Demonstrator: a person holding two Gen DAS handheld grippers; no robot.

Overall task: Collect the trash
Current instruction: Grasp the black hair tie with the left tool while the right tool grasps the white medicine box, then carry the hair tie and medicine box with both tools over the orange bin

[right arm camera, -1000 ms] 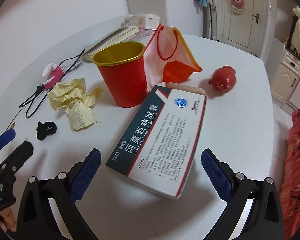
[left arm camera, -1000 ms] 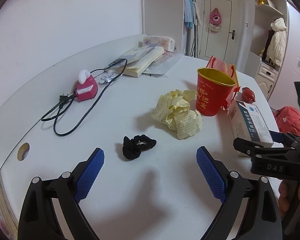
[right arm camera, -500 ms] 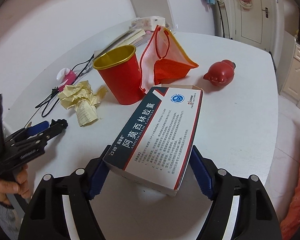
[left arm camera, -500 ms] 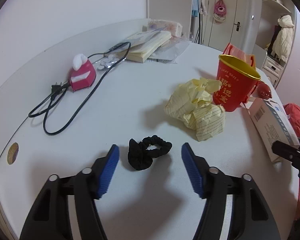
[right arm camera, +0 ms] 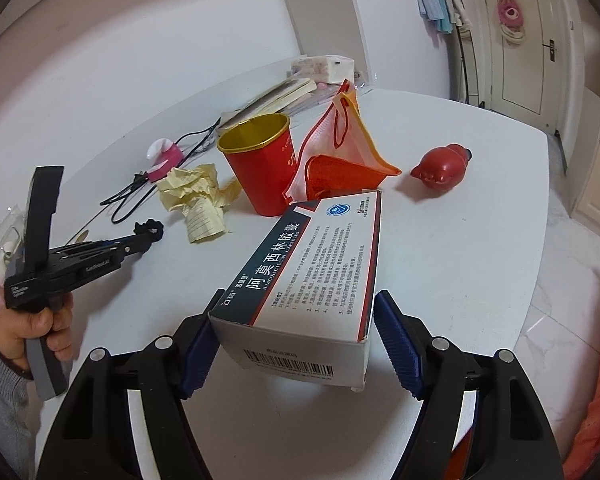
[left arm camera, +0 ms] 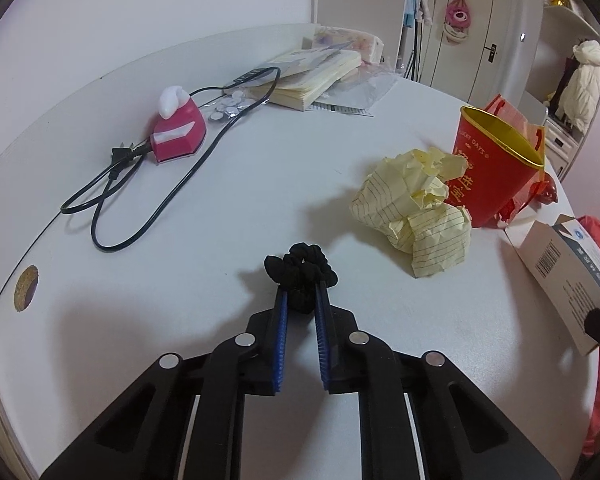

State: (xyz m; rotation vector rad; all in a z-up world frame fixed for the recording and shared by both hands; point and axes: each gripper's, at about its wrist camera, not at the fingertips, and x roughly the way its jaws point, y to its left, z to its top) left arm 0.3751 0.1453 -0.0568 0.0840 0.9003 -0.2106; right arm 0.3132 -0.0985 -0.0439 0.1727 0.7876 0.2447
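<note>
My left gripper (left arm camera: 301, 300) is shut on a black hair scrunchie (left arm camera: 300, 270) lying on the white table (left arm camera: 228, 184). My right gripper (right arm camera: 296, 312) is shut on a white and dark medicine box (right arm camera: 312, 256) and holds it tilted above the table; the box also shows at the right of the left wrist view (left arm camera: 572, 268). Crumpled yellow lined paper (left arm camera: 416, 204) lies beside a red paper cup (left arm camera: 496, 172) with a gold inside. In the right wrist view the cup (right arm camera: 260, 172), paper (right arm camera: 198, 200) and left gripper (right arm camera: 150, 234) are at the left.
A pink device (left arm camera: 176, 128) with a black cord (left arm camera: 152, 208) lies at the left. Books (left arm camera: 312, 76) are stacked at the back. An orange-red bag (right arm camera: 340, 152) stands behind the cup, and a red toy (right arm camera: 440, 168) lies to the right. The table's edge (right arm camera: 532, 280) is at the right.
My left gripper has moved forward and closed on the scrunchie. My right gripper has closed on the medicine box and lifted its near end.
</note>
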